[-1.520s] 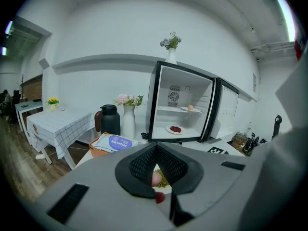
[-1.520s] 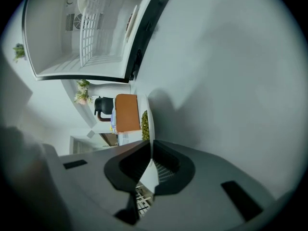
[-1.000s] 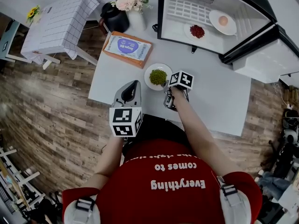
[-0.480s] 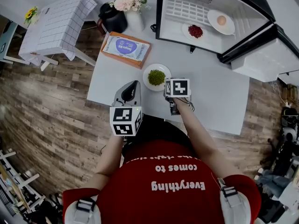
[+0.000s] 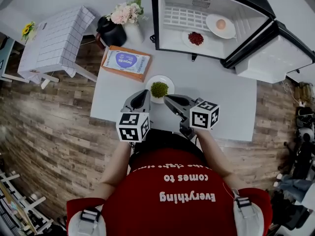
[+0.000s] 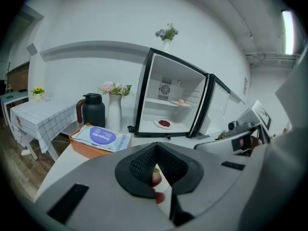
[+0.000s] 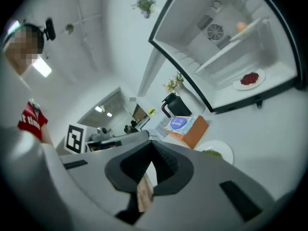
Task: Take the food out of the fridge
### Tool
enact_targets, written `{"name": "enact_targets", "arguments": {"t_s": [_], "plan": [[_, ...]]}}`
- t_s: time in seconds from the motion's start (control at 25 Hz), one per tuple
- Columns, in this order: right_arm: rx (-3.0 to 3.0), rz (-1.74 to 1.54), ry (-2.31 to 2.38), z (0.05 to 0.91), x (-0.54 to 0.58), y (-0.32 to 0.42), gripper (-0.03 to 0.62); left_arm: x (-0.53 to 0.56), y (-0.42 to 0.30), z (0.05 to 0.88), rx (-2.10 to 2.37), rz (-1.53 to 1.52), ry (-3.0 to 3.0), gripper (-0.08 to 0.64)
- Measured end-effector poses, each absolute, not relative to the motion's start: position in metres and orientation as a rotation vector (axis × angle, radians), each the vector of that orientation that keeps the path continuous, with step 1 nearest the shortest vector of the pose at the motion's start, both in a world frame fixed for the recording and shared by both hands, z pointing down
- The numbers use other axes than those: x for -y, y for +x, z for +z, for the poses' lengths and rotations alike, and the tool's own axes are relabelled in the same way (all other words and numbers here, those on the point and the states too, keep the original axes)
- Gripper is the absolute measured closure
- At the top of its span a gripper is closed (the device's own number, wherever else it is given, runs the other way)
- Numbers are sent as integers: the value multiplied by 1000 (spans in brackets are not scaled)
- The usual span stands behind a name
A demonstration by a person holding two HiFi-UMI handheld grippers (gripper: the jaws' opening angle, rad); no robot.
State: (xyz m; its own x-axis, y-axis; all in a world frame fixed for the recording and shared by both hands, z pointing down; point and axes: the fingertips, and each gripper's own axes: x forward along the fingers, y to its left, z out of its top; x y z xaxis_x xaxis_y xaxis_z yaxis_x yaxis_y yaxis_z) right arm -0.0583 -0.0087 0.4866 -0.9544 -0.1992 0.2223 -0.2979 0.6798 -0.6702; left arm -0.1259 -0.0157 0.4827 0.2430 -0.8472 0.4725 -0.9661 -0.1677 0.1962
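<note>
The small fridge (image 5: 197,14) stands open at the table's far end. Inside it, a plate of red food (image 5: 196,38) (image 6: 164,123) (image 7: 249,79) sits on the floor and a plate with an egg (image 5: 221,24) (image 6: 181,101) (image 7: 240,26) on the shelf. A plate of green food (image 5: 159,89) (image 7: 214,153) rests on the white table (image 5: 221,97). My left gripper (image 5: 142,95) (image 6: 156,165) hovers just left of that plate, shut and empty. My right gripper (image 5: 167,99) (image 7: 151,165), raised over the table's near edge, has just been closing and is shut on nothing.
An orange tray holding a blue-labelled packet (image 5: 124,63), a black kettle (image 5: 109,31) and a vase of flowers (image 5: 129,19) stand at the table's far left. The fridge door (image 5: 270,53) swings open to the right. A checked-cloth side table (image 5: 54,33) stands left.
My right gripper has lifted off the table beside the green plate, rolled over and shut its jaws. The left gripper has edged forward a little.
</note>
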Motion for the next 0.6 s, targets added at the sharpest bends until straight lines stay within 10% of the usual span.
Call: {"name": "enact_targets", "arguments": {"t_s": [0.28, 0.6], "plan": [[2751, 1661, 274, 492, -13, -37, 578, 25, -114, 495, 1593, 415, 2083, 552], [2853, 1545, 397, 488, 21, -19, 577, 46, -105, 498, 1548, 469, 2114, 554]]}}
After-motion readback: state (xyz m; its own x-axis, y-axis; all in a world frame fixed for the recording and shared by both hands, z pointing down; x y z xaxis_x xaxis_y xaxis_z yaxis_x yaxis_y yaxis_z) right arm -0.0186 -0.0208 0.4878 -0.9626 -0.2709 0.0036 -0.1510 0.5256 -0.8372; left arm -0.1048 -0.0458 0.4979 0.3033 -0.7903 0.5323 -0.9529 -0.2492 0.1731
